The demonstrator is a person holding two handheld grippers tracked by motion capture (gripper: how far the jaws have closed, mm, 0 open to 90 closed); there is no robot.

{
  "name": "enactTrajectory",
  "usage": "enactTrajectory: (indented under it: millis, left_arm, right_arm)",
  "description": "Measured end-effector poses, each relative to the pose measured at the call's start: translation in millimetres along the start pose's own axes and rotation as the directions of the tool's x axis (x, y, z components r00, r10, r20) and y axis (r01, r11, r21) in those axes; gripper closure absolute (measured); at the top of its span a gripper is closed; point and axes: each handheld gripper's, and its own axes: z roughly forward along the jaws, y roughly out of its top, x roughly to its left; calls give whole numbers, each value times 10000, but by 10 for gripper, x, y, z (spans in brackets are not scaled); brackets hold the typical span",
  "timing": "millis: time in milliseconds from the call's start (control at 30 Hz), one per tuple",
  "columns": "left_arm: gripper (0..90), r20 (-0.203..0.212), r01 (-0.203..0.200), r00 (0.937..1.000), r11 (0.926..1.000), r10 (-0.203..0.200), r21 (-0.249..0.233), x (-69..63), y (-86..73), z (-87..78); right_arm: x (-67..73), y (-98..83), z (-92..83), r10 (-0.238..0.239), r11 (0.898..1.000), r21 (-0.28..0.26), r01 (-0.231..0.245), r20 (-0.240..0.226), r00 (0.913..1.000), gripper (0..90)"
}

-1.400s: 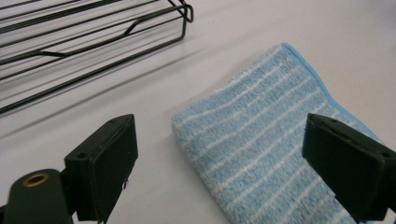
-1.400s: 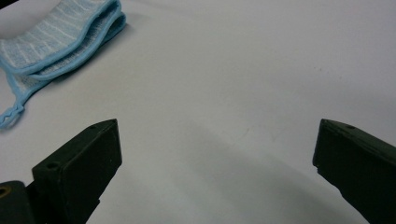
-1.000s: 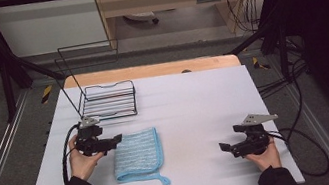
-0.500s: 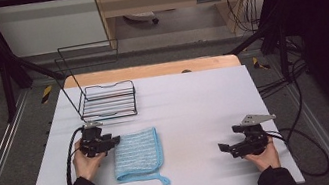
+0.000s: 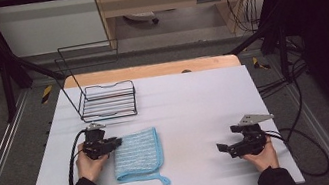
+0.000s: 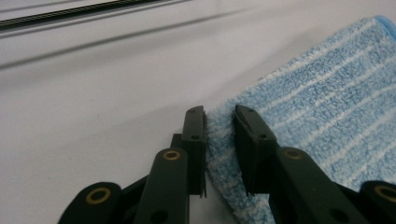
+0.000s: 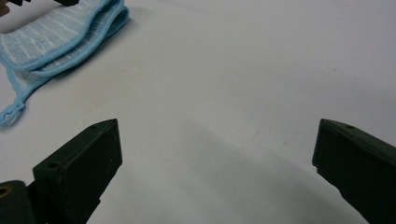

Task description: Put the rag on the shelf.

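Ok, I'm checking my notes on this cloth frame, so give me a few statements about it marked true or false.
1. The left gripper has the blue cloth's edge between its jaws. True.
2. The right gripper is shut. False: its jaws stand wide apart over bare table.
3. The wire rack sits on the cloth. False: it stands apart, farther back.
4. The cloth lies folded. True.
5. The right gripper holds the cloth's loop. False: it holds nothing.
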Motion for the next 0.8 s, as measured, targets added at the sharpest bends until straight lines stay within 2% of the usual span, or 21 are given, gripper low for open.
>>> enactTrajectory:
  millis: [167, 367, 800]
  left_arm:
    - [756, -73, -266, 9996, 9996, 266, 29, -24, -1, 8]
    - [769, -117, -379, 9992, 9993, 379, 23, -36, -3, 14]
    - [778, -343, -720, 9968, 9974, 719, 2, -75, -7, 18]
  right_arm:
    - [57, 36, 40, -43, 10000, 42, 43, -64, 10000, 21]
    - [155, 117, 122, -167, 9998, 64, 168, -126, 9998, 22]
    - [422, 384, 389, -127, 9996, -274, 121, -208, 9997, 35]
